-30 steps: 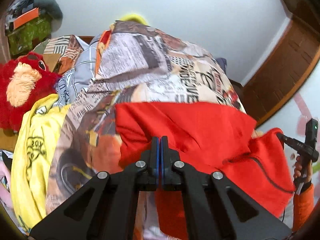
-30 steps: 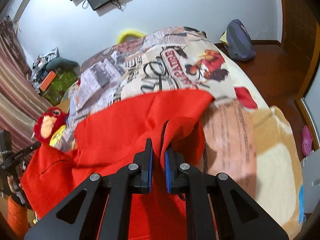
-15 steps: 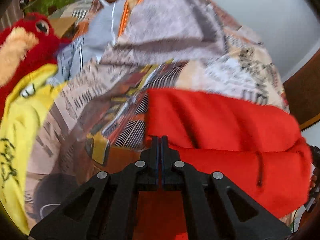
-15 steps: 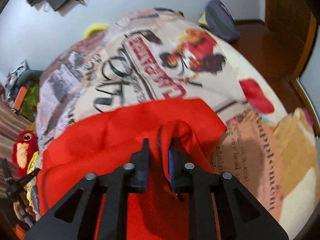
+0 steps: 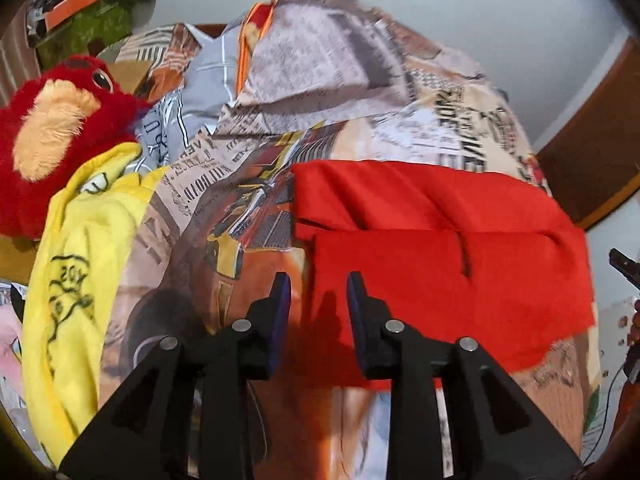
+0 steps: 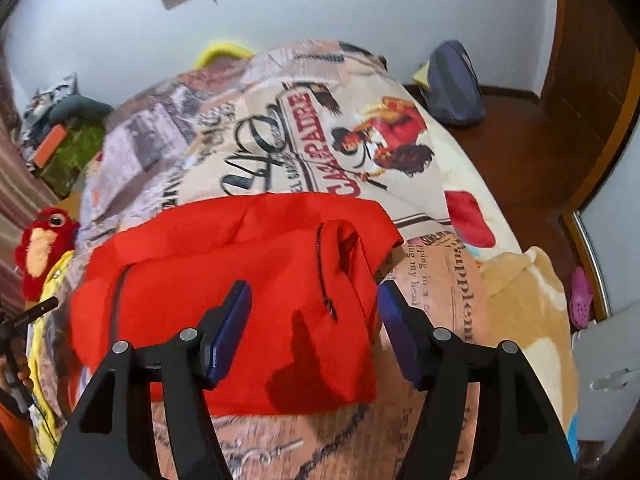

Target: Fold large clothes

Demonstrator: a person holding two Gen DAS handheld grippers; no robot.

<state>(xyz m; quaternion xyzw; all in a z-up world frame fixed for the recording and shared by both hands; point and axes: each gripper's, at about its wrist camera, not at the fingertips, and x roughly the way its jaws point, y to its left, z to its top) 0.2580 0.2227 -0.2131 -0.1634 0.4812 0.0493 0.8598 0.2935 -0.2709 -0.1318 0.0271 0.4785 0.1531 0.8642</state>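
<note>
A red zip-up garment (image 5: 440, 264) lies folded flat across the patterned bedspread (image 5: 360, 80). My left gripper (image 5: 316, 296) hovers over its left edge. Its jaws are opening, and the pads do not press on the cloth beneath the gap. In the right wrist view the same red garment (image 6: 240, 280) shows a zipper and a raised fold at its right edge. My right gripper (image 6: 314, 308) stands above that edge. Its jaws are opening wide, and the cloth lies under them untouched by the pads.
A red plush bird (image 5: 52, 132) and a yellow printed cloth (image 5: 80, 280) lie left of the garment. A blue-grey backpack (image 6: 452, 84) sits on the wooden floor past the bed. A pink clog (image 6: 580, 296) lies by the right wall.
Both grippers were shut on the red garment's edges and have let go; their jaws now stand apart. The garment has dropped flat onto the bed, and both hands moved down toward it.
</note>
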